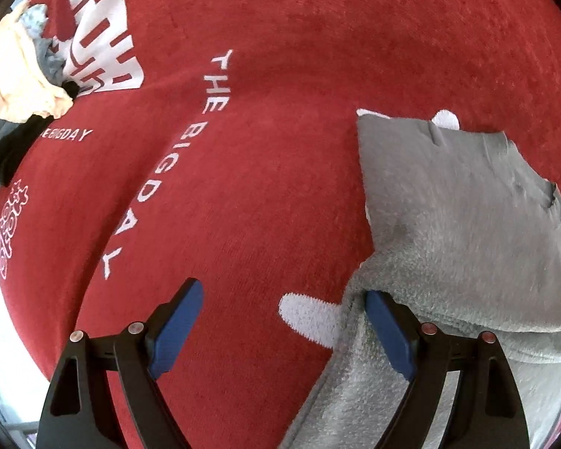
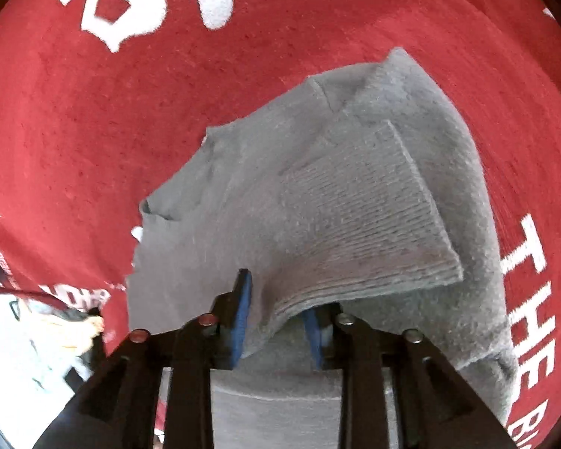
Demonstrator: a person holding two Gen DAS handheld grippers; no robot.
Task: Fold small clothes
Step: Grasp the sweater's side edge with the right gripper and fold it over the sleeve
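So the grey sock (image 2: 318,194) is what we're working on, a fuzzy knit thing with a ribbed cuff, lying on the red cloth (image 1: 280,75) that covers the tabletop. In the right wrist view the cuff end is lifted and draped back over the rest of the sock, so we'd say we're mid-fold, bringing one end across the other.

Our right gripper (image 2: 276,318) has its jaws pinching the sock's cuff end, with the fabric bunched between the blue pads. Our left gripper (image 1: 284,333) is spread wide, nothing between the jaws; its right-side pad sits against the edge of the sock (image 1: 448,205) while the other pad hangs over bare red cloth.

Next move, as we read it: carry the pinched end further over until the edges line up, lay it down flat, then let go. The left one could pin the lower layer so it doesn't drag along. Fleecy knit like this tends to cling and slump, so the fold may go crooked if it's dropped too early.

Writing-wise, the red cloth has "THE BIGDAY" in white, readable in the left wrist view, plus big white block characters we can't make out.

Off at the far left edge there's a laundry pile (image 1: 22,75), cream, grey and black pieces, well apart from the sock.
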